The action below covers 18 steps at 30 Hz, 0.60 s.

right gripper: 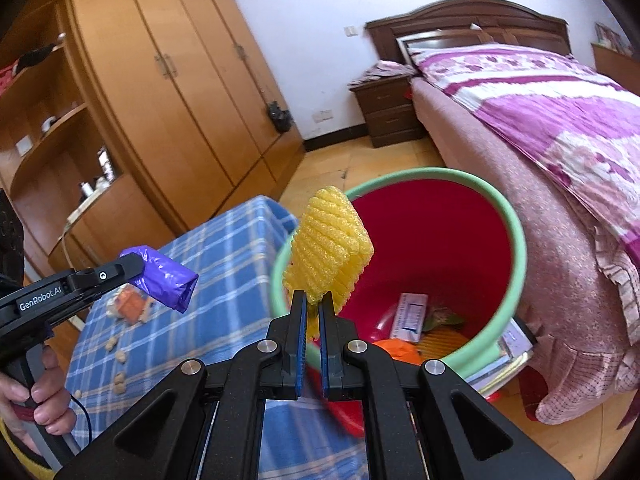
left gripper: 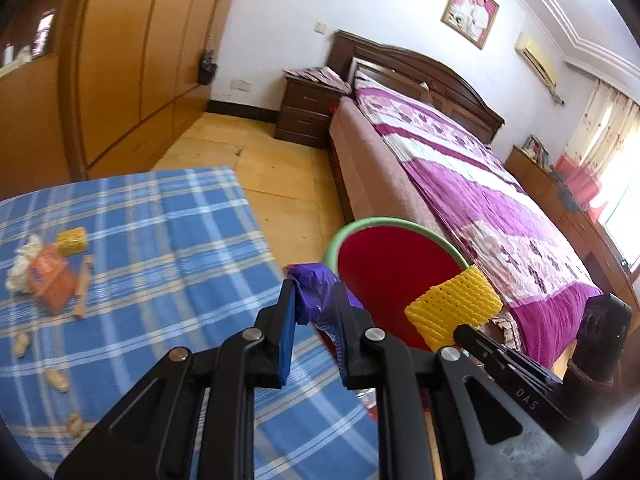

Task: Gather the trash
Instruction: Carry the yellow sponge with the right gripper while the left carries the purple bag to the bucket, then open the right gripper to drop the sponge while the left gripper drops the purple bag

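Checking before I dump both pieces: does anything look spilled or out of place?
Nothing spilled. Litter remains on the blue plaid cloth: an orange wrapper, a yellow packet, crumpled white paper and peanut shells.

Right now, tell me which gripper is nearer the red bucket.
Right. The right gripper holds the yellow foam net up against the red bucket and its rim. The left gripper, shut on the purple bag, sits further back, over the checked cloth.

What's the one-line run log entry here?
left gripper: shut on purple bag | right gripper: shut on yellow foam net | red bin: below
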Tool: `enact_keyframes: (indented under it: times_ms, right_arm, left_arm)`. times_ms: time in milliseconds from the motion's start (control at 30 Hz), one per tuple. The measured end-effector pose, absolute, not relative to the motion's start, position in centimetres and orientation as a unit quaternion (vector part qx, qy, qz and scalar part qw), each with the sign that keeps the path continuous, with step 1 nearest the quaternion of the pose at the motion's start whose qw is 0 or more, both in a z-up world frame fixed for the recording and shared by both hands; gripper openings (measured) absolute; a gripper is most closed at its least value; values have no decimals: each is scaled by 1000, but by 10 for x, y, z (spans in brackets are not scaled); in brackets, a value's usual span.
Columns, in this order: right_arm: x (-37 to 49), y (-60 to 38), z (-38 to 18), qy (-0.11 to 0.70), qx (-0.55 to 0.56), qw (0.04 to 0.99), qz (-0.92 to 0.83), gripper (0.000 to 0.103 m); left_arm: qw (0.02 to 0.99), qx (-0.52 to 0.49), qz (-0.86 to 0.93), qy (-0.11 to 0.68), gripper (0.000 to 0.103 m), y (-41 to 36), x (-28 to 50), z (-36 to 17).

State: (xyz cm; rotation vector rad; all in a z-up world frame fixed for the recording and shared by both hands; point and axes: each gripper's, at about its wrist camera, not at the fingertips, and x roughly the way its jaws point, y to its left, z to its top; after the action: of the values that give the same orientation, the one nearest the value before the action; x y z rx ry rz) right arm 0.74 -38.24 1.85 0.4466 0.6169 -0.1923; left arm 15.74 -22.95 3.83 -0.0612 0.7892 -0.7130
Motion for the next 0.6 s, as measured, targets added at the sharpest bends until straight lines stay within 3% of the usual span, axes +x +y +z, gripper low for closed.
enact_keyframes:
  times_ms: [500, 600]
  right_arm:
    - [8, -429, 0, 324, 236, 908, -119, 8]
    - [10, -434, -1, 329, 240, 905, -122, 8]
  left_arm:
    - [829, -1, -386, 404, 18, -313, 163, 7]
    - [825, 1, -387, 412, 25, -318, 166, 2]
